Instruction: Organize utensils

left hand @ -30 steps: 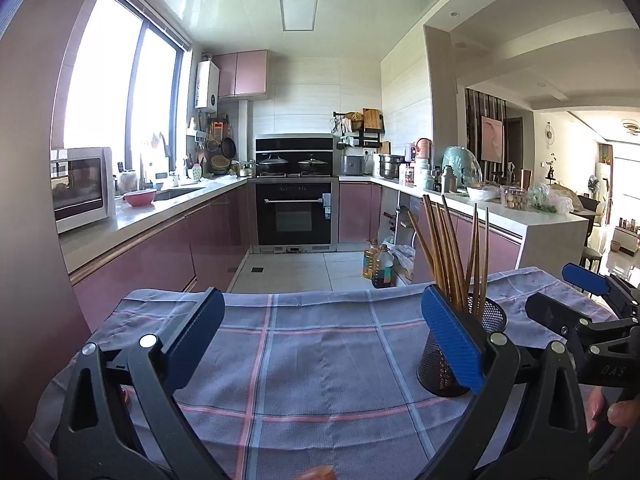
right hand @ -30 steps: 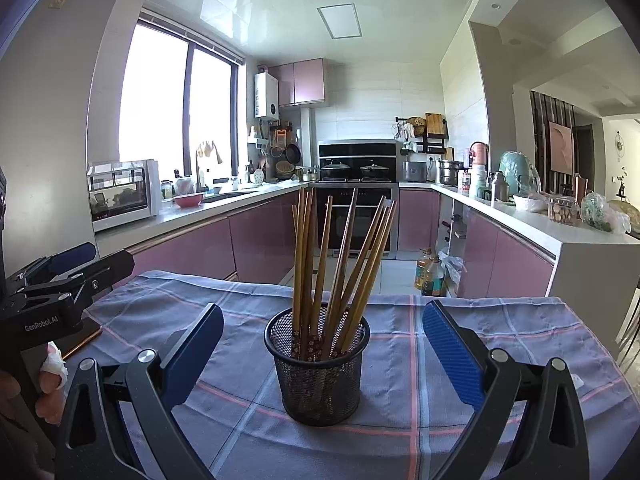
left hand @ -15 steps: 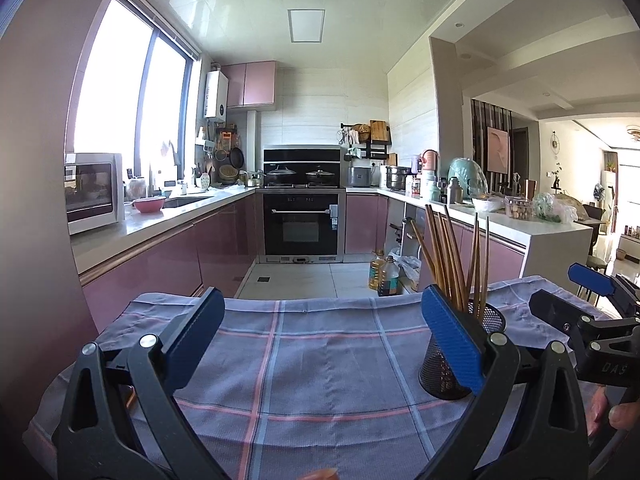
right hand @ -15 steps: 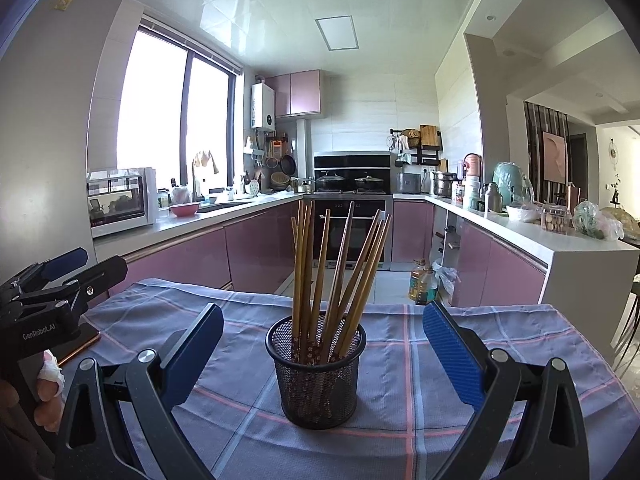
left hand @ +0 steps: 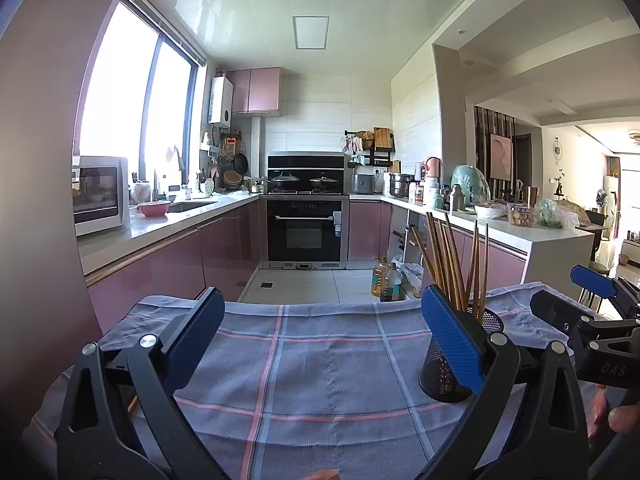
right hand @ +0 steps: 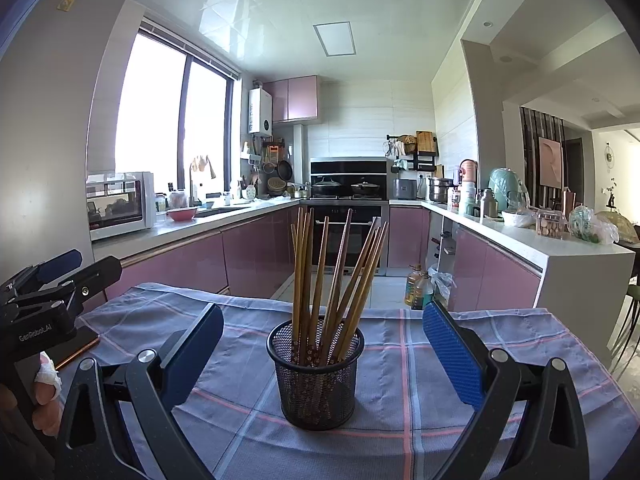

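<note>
Kitchen, plaid cloth [right hand: 400,364] | R view only: chopsticks [right hand: 320,280] fully seen in holder [right hand: 316,380]

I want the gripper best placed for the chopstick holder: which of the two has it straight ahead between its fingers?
The right gripper: the mesh holder stands centred between its open fingers. From the left gripper, it sits off to the right, behind one finger.

Black wire-mesh metal holder [right hand: 316,376], smooth wooden chopsticks [right hand: 320,272], matt woven plaid cloth [left hand: 320,360], glossy pink cabinets [right hand: 172,264]
</note>
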